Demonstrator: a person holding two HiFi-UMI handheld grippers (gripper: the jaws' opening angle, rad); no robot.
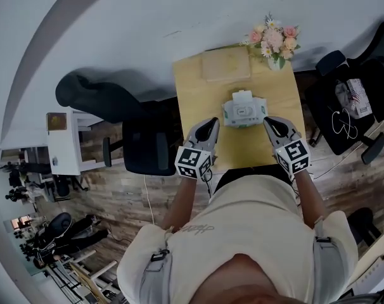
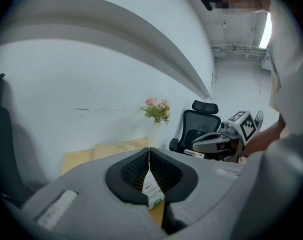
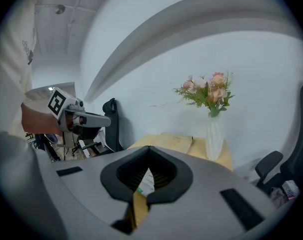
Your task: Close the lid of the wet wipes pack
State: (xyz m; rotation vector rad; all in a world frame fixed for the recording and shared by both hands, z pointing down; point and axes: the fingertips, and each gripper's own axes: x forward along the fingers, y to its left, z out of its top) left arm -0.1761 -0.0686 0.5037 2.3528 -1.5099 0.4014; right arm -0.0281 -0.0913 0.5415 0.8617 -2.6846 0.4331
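The wet wipes pack, white with green print, lies in the middle of the wooden table; a white flap stands up at its far edge. My left gripper is just left of the pack and my right gripper just right of it, both apart from it. Each has its jaws shut with nothing held. In the left gripper view the tips meet, and a sliver of the pack shows in the gap below them. In the right gripper view the tips also meet over the pack.
A tan flat pad lies at the table's far side beside a vase of flowers. Black office chairs stand to the left and right of the table. A white wall rises behind it.
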